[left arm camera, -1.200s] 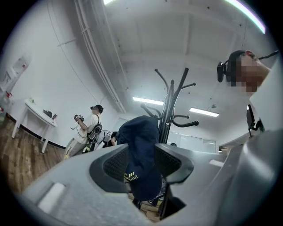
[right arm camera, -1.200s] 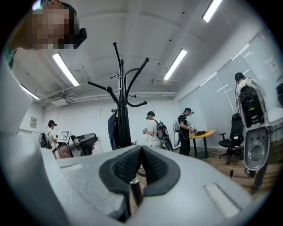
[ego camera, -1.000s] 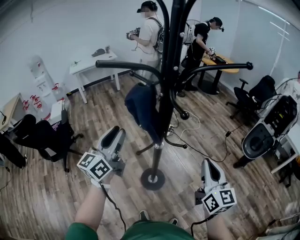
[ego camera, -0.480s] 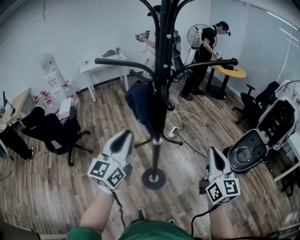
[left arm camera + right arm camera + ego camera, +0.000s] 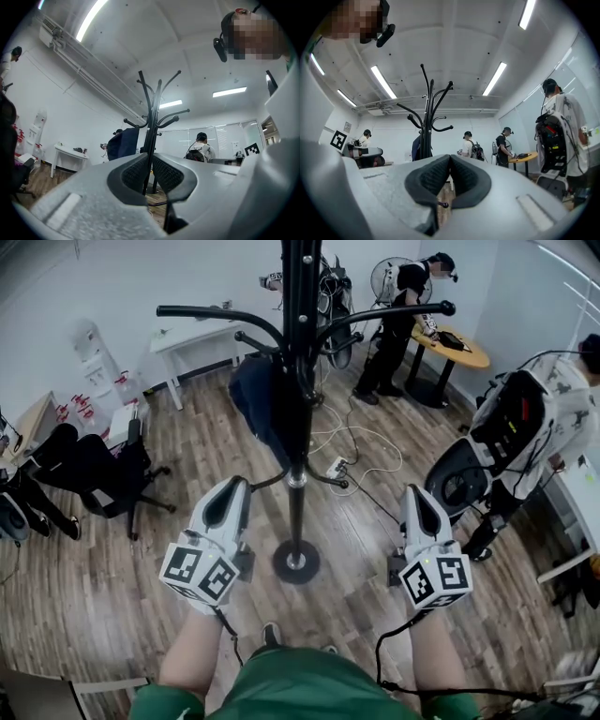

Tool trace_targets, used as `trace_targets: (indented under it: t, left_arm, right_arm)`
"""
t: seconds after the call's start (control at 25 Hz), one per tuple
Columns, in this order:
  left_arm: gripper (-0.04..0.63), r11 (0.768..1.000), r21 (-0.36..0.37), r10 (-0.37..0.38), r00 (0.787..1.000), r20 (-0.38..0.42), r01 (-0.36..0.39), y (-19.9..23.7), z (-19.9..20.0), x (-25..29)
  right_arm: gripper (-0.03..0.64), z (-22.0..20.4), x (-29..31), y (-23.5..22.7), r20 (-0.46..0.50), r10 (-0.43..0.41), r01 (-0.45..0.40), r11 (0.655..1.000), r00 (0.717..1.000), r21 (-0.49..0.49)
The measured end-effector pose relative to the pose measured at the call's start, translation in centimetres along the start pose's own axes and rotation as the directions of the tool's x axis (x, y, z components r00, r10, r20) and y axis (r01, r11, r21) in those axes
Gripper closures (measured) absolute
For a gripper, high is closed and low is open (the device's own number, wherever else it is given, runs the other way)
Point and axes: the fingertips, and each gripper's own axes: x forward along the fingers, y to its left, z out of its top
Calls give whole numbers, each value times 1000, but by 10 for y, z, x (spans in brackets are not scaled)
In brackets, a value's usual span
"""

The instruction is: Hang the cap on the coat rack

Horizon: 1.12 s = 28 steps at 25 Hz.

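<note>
The dark blue cap [image 5: 255, 407] hangs on the coat rack [image 5: 297, 493], against the left side of the pole and beneath an upper arm. The left tongs [image 5: 234, 486] and right tongs [image 5: 413, 491] are both closed together with nothing between them. They are held low on either side of the pole, well clear of the cap.

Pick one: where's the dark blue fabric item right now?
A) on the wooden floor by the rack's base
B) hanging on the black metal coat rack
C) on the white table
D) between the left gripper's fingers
B: the dark blue fabric item hangs from an arm of the black metal coat rack, while the left gripper and right gripper are both shut with nothing between their fingers.
</note>
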Motion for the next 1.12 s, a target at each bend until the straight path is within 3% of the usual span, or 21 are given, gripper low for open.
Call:
trace_targets:
  t: [0.4,1.12]
  left_arm:
    - [555,998,11,58,998,-2,-58,6,6,-2]
    - [555,999,15,50,999,-10,-50,4,-4,2]
  right_arm:
    - [615,4,-3,2,12,-4,4,999,1000,-50]
    - [615,7,-10,-5,23,-14,16,998,1000,-55]
